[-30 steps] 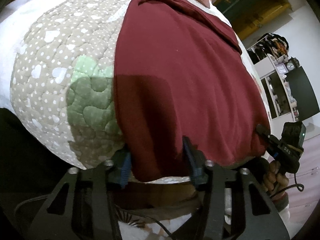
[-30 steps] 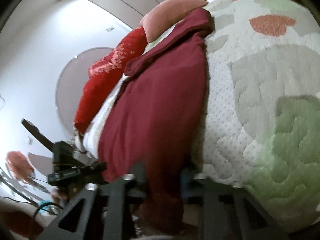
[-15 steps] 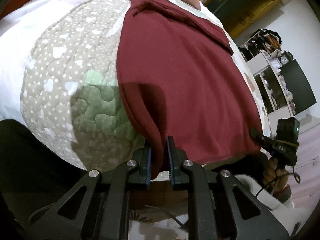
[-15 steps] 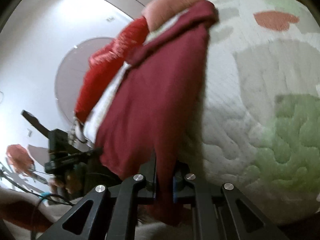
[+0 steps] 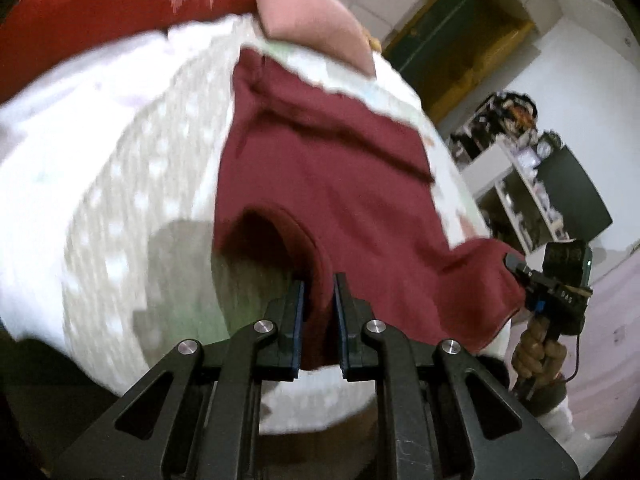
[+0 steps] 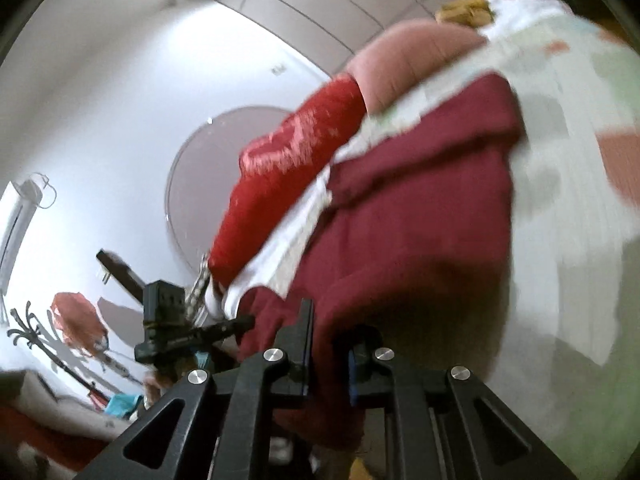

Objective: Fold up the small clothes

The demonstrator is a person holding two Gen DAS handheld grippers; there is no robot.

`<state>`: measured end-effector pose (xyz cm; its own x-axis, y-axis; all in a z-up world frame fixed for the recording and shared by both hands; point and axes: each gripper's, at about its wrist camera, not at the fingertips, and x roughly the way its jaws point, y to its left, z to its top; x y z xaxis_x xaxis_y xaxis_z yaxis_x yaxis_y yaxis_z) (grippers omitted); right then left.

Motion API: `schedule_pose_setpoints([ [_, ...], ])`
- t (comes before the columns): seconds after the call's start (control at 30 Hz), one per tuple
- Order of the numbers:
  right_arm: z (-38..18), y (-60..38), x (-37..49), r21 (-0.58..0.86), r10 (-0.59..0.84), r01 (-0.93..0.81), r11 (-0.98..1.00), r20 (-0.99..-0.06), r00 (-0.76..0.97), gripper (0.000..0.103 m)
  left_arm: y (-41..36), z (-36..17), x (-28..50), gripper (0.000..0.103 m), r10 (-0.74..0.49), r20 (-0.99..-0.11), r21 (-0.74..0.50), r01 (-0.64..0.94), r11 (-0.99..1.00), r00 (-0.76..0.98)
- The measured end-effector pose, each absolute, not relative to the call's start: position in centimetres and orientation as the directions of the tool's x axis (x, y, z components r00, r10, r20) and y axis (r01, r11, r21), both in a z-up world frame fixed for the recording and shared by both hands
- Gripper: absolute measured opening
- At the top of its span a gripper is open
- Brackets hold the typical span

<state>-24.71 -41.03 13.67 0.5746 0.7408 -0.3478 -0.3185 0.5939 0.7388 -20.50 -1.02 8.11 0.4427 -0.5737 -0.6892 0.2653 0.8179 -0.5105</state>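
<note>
left gripper (image 5: 318,304) clamps maroon garment (image 5: 340,184) hem on quilted bed (image 5: 120,184) | right gripper (image 6: 328,344) pinches other hem corner | risk: uneven lift skews fold, thin bite slips

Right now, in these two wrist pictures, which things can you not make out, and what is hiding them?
- Left wrist view: the bedspread pattern is smeared by motion blur.
- Left wrist view: the hem of the maroon garment between the left gripper fingers is hidden by the fingers themselves.
- Right wrist view: the right gripper grip point is dark and buried in cloth.
- Left wrist view: the shelf items are too small.
</note>
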Motion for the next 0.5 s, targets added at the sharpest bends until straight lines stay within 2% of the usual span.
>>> schedule_pose_setpoints([
  [0.17, 14.7, -41.9, -22.0, 0.730, 0.720, -0.318, 0.605, -0.331, 0.610, 0.012, -0.5, 9.3, -17.4, 0.012, -0.535, -0.668, -0.483, 0.246, 0.840, 0.517],
  [0.3, 14.2, -42.5, -20.1, 0.749, 0.704, -0.280, 0.600, -0.329, 0.629, 0.012, -0.7, 8.9, -15.5, 0.012, -0.495, -0.687, -0.446, 0.228, 0.865, 0.533],
  [0.5, 14.3, -43.4, -18.4, 0.762, 0.672, -0.233, 0.604, -0.329, 0.663, 0.012, -0.2, 8.4, -14.4, 0.012, -0.491, -0.689, -0.464, 0.195, 0.864, 0.533],
])
